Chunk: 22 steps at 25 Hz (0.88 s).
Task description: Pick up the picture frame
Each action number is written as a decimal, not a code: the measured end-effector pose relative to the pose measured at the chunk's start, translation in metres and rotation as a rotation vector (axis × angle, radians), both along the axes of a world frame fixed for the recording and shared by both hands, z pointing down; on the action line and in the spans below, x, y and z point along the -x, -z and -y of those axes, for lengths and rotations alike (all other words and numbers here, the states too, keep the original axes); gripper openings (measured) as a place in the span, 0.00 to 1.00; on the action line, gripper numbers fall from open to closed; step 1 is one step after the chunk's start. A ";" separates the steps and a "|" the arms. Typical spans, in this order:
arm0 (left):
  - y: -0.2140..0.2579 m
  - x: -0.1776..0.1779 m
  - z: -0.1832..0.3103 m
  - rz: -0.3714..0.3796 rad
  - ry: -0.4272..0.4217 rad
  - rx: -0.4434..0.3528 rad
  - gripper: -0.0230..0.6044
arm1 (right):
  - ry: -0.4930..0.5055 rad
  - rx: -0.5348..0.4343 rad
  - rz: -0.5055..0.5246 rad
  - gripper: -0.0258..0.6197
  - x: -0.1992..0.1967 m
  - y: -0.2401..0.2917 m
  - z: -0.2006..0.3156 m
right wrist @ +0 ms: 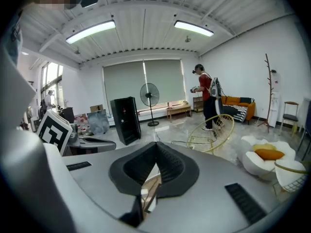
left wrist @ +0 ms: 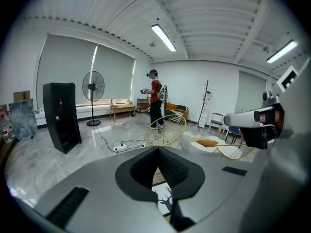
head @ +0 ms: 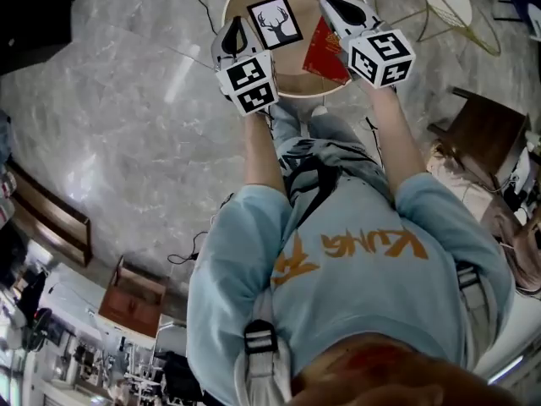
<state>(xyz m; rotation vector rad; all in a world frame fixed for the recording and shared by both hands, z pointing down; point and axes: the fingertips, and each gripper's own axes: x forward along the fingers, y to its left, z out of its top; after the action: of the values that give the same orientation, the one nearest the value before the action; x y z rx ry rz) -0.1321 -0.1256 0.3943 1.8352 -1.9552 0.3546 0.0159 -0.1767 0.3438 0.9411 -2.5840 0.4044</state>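
Observation:
On a round wooden table (head: 292, 85) lies the picture frame (head: 275, 22), black-edged with a deer print. Beside it, to the right, is a red paper item (head: 325, 51). My left gripper (head: 234, 35) hovers at the frame's left side, jaws shut and holding nothing. My right gripper (head: 340, 6) hangs over the table's right part above the red item, also shut and empty. In the left gripper view, the deer print (left wrist: 164, 199) shows just under the closed jaws of the left gripper (left wrist: 158, 151). The right gripper (right wrist: 155, 147) shows only a sliver of table (right wrist: 148, 191) below its jaws.
A gold wire chair (head: 448, 5) stands right of the table, a dark wooden seat (head: 483, 134) further right, a wooden bench (head: 51, 218) at left. Cables run over the marble floor. Another person (left wrist: 154, 100), a fan (left wrist: 93, 89) and a black cabinet (left wrist: 60, 115) stand beyond.

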 end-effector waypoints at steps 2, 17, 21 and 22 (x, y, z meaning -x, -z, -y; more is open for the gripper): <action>-0.013 -0.023 0.009 -0.009 -0.037 0.027 0.06 | -0.047 0.033 -0.010 0.04 -0.027 -0.015 0.006; -0.126 -0.094 0.001 -0.020 -0.053 0.225 0.06 | -0.077 0.261 0.002 0.04 -0.087 -0.149 0.016; -0.167 -0.097 -0.011 -0.051 -0.046 0.274 0.06 | -0.061 0.318 -0.031 0.04 -0.090 -0.191 0.000; -0.175 -0.097 -0.014 -0.055 -0.049 0.281 0.06 | -0.059 0.331 -0.039 0.04 -0.091 -0.201 -0.004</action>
<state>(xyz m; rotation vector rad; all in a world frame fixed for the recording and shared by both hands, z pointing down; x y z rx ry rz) -0.0353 -0.1120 0.5695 1.6950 -1.7273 0.5576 0.1071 -0.1726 0.5445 0.8956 -2.3587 0.7924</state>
